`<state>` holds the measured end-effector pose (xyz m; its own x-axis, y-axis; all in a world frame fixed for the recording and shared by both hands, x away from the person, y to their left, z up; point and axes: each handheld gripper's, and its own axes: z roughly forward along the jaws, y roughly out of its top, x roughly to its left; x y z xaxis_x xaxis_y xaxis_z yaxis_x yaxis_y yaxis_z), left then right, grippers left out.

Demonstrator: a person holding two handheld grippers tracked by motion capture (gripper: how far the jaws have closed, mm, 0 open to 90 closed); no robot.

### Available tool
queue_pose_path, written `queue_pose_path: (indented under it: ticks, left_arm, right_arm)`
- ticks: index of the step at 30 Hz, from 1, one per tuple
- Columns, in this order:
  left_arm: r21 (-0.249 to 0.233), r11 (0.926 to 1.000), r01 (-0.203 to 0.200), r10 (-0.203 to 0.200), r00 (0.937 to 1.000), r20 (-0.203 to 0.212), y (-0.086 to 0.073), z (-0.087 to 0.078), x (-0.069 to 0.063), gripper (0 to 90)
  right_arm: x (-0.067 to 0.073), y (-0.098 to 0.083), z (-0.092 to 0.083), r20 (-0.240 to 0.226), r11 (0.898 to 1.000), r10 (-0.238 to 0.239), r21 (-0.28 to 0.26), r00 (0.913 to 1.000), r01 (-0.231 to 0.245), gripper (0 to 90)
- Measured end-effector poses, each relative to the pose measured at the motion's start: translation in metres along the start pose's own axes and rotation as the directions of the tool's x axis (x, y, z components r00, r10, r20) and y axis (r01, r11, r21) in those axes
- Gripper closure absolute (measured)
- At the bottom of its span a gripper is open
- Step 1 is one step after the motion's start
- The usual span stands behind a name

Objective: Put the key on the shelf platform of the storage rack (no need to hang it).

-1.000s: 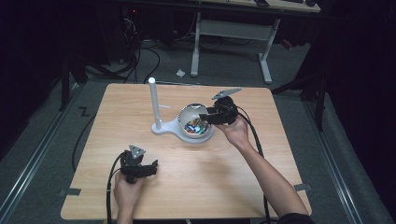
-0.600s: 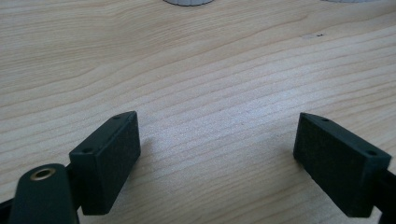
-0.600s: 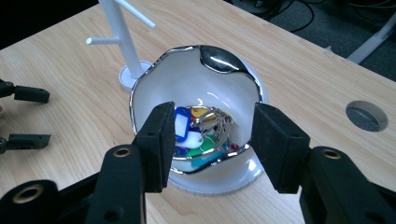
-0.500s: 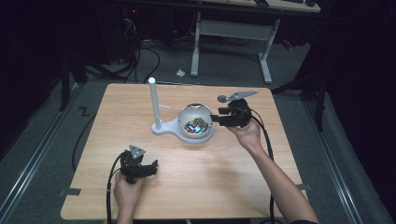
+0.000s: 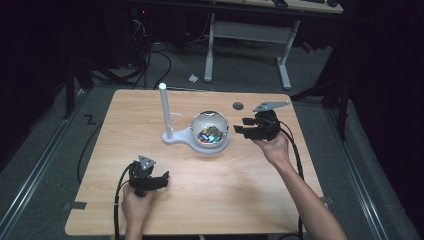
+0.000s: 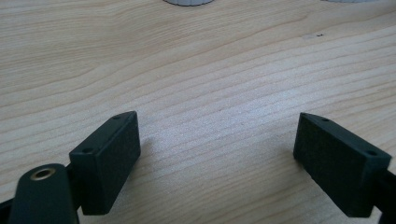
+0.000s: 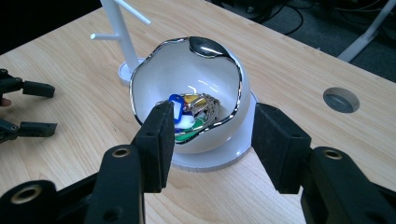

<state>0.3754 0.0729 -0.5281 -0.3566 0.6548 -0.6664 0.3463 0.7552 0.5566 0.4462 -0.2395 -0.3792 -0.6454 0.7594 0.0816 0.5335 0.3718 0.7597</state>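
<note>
A white bowl (image 5: 210,131) with a shiny rim (image 7: 187,77) sits on a white base at mid-table. It holds a small heap of coloured key tags (image 7: 189,112). A white post (image 5: 164,110) with side pegs (image 7: 119,32) rises from the same base, left of the bowl. My right gripper (image 5: 238,131) hovers just right of the bowl and points at it. Its jaws (image 7: 213,112) are open with nothing between them. My left gripper (image 5: 164,180) rests near the front left of the table, open over bare wood (image 6: 217,135).
A round cable hole (image 5: 238,106) lies in the tabletop behind the right gripper. The wooden table (image 5: 150,215) has bare room in front of the bowl. A grey desk frame (image 5: 245,35) and cables stand on the floor beyond the far edge.
My right gripper has drawn back to the right, from over the bowl's rim to a spot beside it. The left gripper has stayed put.
</note>
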Motion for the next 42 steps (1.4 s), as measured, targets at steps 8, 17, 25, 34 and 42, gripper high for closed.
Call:
queue_pose_path:
  ticks: [8,17,25,34,42]
  left_arm:
    - [0.000,1.0000,-0.001,0.001,1.0000,0.000,0.000,0.000,0.000,15.1]
    - [0.000,1.0000,0.000,0.000,1.0000,0.000,0.000,0.000,0.000,15.1]
    - [0.000,1.0000,0.002,-0.002,1.0000,-0.001,0.000,0.000,0.000,15.1]
    - [-0.001,1.0000,0.003,-0.003,1.0000,-0.002,0.000,0.000,0.000,15.1]
    - [0.000,1.0000,0.003,-0.003,1.0000,-0.002,0.000,0.000,0.000,15.1]
  right_arm:
    - [-0.005,-0.011,-0.013,0.013,1.000,0.027,0.000,0.9995,-0.027,49.3]
    - [-0.007,-0.024,-0.029,0.024,0.999,0.048,-0.018,0.9986,-0.048,48.9]
    - [-0.015,-0.041,-0.043,0.045,0.996,0.088,-0.025,0.9951,-0.087,49.0]
    - [-0.011,-0.046,-0.058,0.054,0.996,0.075,-0.042,0.9957,-0.073,48.8]
    - [-0.007,-0.059,-0.065,0.059,0.996,0.084,-0.037,0.9947,-0.082,48.8]
